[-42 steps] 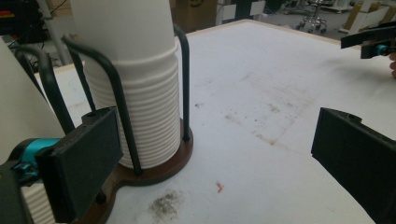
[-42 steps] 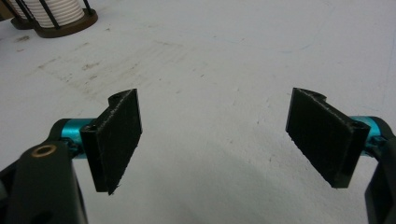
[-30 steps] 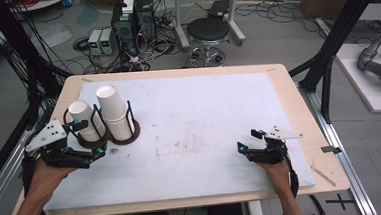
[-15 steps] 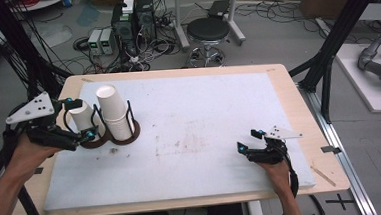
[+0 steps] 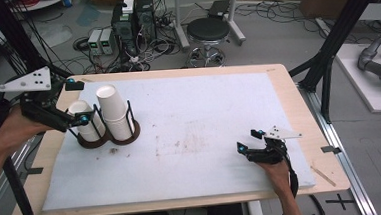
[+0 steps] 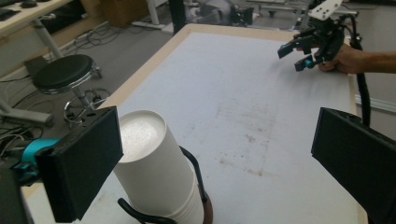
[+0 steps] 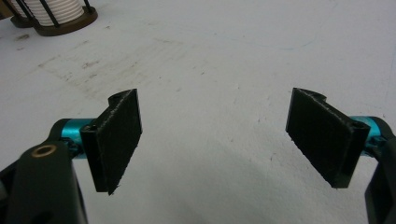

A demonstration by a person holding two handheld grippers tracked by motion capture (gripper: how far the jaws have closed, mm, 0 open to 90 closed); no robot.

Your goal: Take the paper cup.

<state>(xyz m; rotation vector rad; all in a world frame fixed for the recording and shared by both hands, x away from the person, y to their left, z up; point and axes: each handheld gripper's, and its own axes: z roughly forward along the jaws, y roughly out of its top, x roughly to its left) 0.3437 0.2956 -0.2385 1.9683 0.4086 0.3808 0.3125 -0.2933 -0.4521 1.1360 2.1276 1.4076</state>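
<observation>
A dark brown holder (image 5: 108, 139) with black wire rings carries two stacks of white paper cups, a shorter left stack (image 5: 82, 115) and a taller right stack (image 5: 113, 108). My left gripper (image 5: 78, 101) hovers at the holder's left side, open, with its blue-tipped jaws straddling the left stack from above. In the left gripper view a cup stack (image 6: 152, 163) stands inside the wide-open left gripper (image 6: 217, 158), close to the left jaw and not gripped. My right gripper (image 5: 248, 140) rests open on the white mat at the front right. Nothing lies inside the right gripper (image 7: 219, 135).
A white mat (image 5: 203, 106) covers the wooden table (image 5: 281, 74). The holder's base (image 7: 60, 21) sits far off in the right gripper view. A hand holding the right gripper (image 6: 313, 44) is across the table. Behind the table are a stool (image 5: 209, 31) and floor cables.
My left gripper has risen from the table's front left and swung up to the cup holder's left side, over the left stack. The right gripper has stayed put.
</observation>
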